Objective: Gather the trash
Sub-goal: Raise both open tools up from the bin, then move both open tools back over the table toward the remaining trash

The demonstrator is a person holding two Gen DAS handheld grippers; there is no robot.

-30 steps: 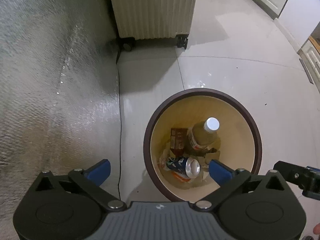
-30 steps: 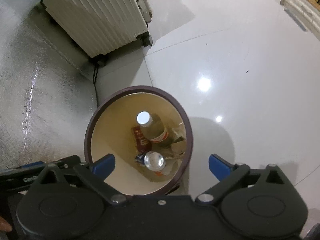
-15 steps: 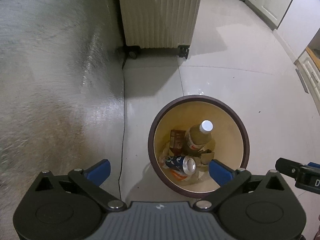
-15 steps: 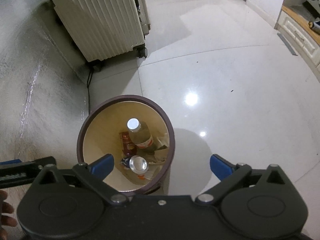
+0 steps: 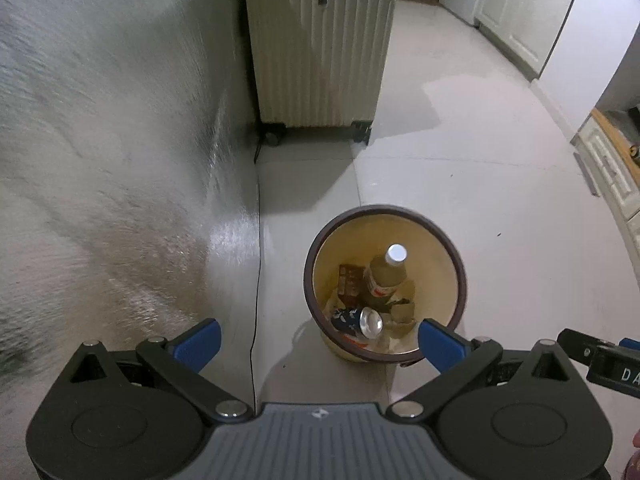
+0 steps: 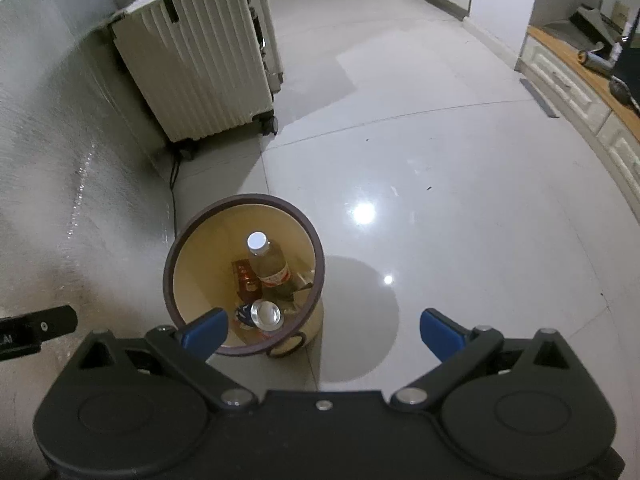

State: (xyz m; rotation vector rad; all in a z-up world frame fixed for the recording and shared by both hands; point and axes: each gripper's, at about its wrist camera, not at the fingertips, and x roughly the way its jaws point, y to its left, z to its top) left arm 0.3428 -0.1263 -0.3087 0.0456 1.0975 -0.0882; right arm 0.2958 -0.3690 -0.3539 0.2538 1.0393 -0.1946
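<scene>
Two grippers hang high over a round trash bin [image 5: 385,216] that stands on the shiny white floor [image 6: 460,208], near the wall. The left gripper [image 5: 318,340] has its blue fingers spread wide apart, and it holds nothing. The right gripper [image 6: 324,330] is spread wide too, and it is empty as well. From the left gripper the bin lies below, ahead and a bit to the right. From the right gripper it lies below, ahead and to the left. Neither hand looks much nearer than the other. Inside the bin a plastic bottle [image 5: 385,276] leans with its white cap pointing up, so its long side runs up and down. A drink can [image 5: 360,318] lies on its side beside it, with its open silver end facing up toward the cameras. A small brown pack [image 5: 349,280] and some crumpled paper bits [image 5: 402,314] sit there too. No trash shows on the floor in these views, so the picking up looks close to done. A pale suitcase [image 5: 320,48] stands farther off by the wall.
</scene>
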